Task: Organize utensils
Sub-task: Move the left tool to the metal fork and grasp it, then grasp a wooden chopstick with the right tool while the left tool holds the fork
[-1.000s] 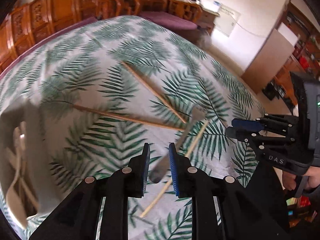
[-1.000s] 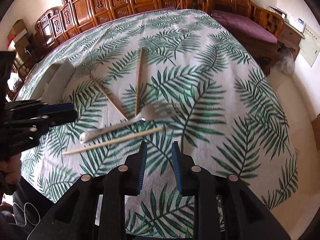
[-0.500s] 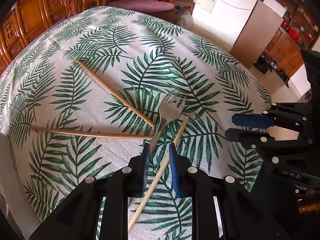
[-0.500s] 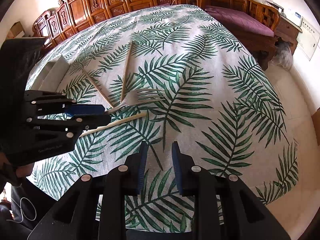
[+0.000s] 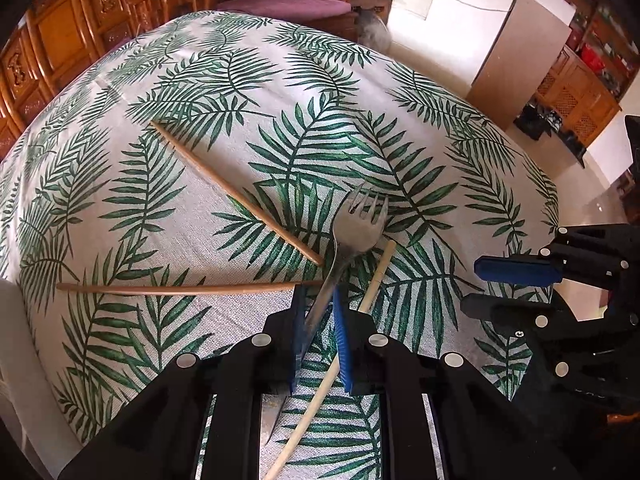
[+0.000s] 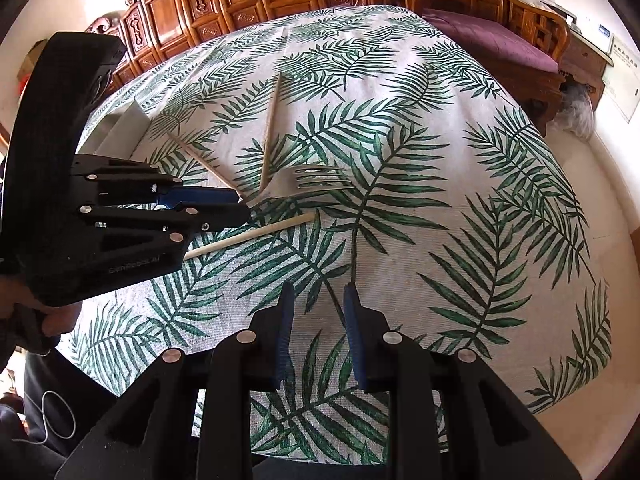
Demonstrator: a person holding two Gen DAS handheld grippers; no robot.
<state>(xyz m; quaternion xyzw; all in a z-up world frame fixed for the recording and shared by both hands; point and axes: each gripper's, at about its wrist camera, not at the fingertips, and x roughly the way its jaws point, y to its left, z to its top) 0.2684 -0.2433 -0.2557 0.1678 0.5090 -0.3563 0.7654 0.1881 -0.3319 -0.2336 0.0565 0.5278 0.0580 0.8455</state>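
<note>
Between the closing fingers of the left gripper [image 5: 318,320] lay the fork [image 5: 352,236] handle, pointing away toward its prongs. Off to the side, the right gripper [image 6: 316,312] hung partly open, holding nothing.

The fork's [image 5: 357,227] handle runs down between the fingers of the left hand-held gripper [image 5: 317,312], whose jaws are closing, and its lower end is hidden behind the black finger bodies; whether the pads already press on it is hard to judge. The pale chopstick [image 5: 372,285] passes behind the right blue pad and is cut off at the bottom edge. In the right wrist view the same gripper covers the fork handle and the near ends of two chopsticks [image 6: 271,133]. A grey box [image 6: 120,128] at the desk's [image 6: 460,200] far left is partly hidden, its contents perhaps unreadable.
</note>
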